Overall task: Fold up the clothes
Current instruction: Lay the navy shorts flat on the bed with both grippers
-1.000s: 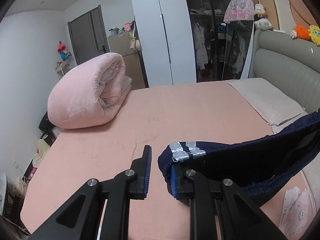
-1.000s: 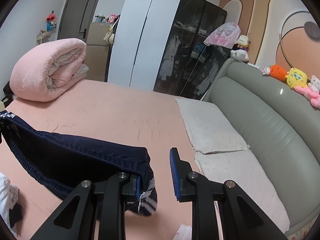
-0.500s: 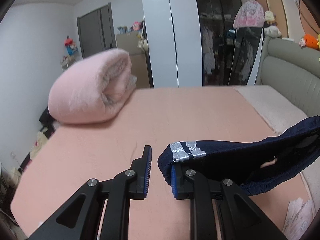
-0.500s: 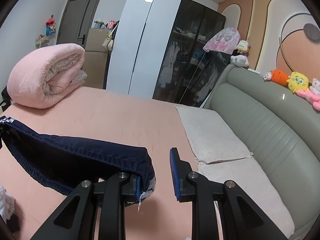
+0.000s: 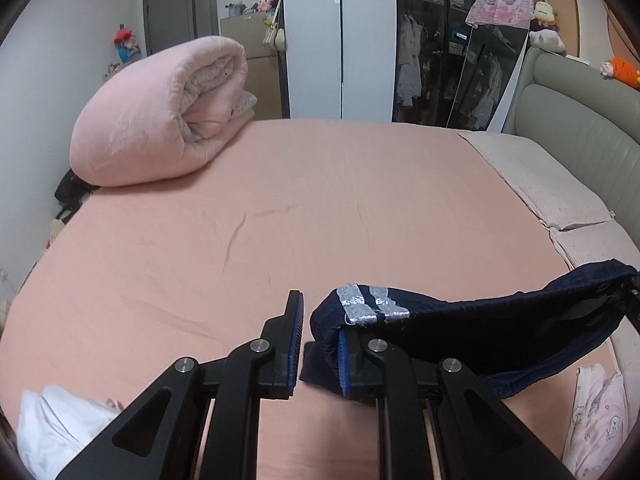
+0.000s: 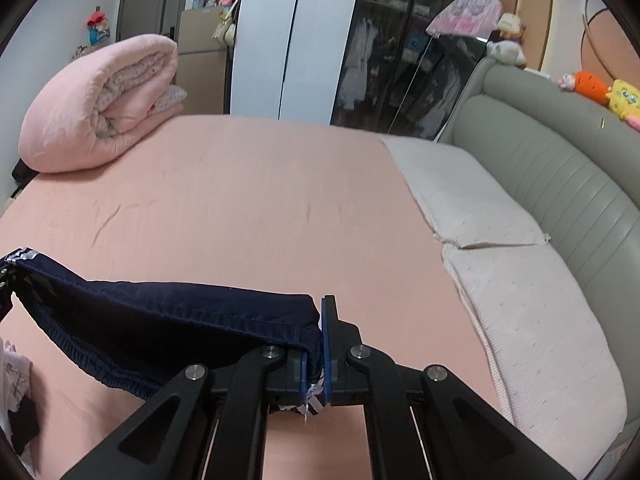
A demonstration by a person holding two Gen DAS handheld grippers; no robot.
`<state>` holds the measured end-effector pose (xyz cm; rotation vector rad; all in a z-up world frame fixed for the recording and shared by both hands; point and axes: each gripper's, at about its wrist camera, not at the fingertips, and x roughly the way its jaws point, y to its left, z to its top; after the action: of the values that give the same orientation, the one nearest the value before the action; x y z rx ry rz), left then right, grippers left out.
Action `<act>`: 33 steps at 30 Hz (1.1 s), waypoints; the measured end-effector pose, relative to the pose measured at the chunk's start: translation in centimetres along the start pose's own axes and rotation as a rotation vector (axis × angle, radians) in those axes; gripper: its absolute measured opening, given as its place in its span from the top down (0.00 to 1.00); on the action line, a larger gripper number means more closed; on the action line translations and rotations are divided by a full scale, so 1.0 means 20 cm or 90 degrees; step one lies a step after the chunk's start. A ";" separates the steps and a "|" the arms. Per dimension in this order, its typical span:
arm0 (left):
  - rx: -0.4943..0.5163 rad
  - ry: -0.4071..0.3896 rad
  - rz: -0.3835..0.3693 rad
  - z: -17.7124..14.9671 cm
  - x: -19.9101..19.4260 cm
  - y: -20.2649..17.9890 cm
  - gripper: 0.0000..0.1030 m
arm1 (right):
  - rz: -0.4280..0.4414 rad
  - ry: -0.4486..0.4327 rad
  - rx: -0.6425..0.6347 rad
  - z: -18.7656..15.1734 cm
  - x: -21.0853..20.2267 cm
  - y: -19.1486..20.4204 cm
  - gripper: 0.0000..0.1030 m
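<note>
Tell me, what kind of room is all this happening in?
A bedroom, most likely a child's. There is a large bed with a padded headboard, a wardrobe hung with clothes, and plush toys lined up along the headboard's top.

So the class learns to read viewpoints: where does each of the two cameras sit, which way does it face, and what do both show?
Left wrist: on the left gripper, looking along its fingers, tilted down across the bed toward the wardrobe; a navy garment drapes over one finger.
Right wrist: on the right gripper, facing the same way; its jaws have just closed on the garment's other end.
Shared: bed, navy garment, rolled quilt, wardrobe.
</note>
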<state>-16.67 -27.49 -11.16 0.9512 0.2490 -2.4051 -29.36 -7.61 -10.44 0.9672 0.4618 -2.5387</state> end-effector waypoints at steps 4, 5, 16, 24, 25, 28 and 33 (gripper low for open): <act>0.003 0.019 0.000 -0.10 0.01 0.00 0.87 | 0.002 0.018 0.012 -0.11 0.03 0.01 0.99; 0.001 0.026 -0.002 -0.12 0.02 0.00 0.87 | 0.003 0.026 0.013 -0.14 0.04 0.01 0.99; 0.030 0.104 -0.017 -0.48 0.04 0.04 0.87 | 0.015 0.109 0.021 -0.47 0.12 0.04 0.99; 0.039 0.151 -0.022 -0.69 0.04 0.09 0.87 | 0.020 0.164 0.025 -0.72 0.11 0.07 0.99; 0.039 0.157 -0.022 -0.71 0.04 0.10 0.87 | 0.020 0.169 0.025 -0.75 0.11 0.08 0.99; 0.038 0.176 -0.030 -0.77 0.05 0.13 0.87 | 0.025 0.189 0.024 -0.83 0.11 0.10 0.99; 0.070 0.187 -0.026 -0.88 0.05 0.12 0.87 | 0.028 0.210 0.018 -0.92 0.12 0.13 0.99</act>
<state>-5.72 -23.73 -24.74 1.3643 0.2460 -2.3287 -19.52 -2.61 -25.57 1.4000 0.4909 -2.3587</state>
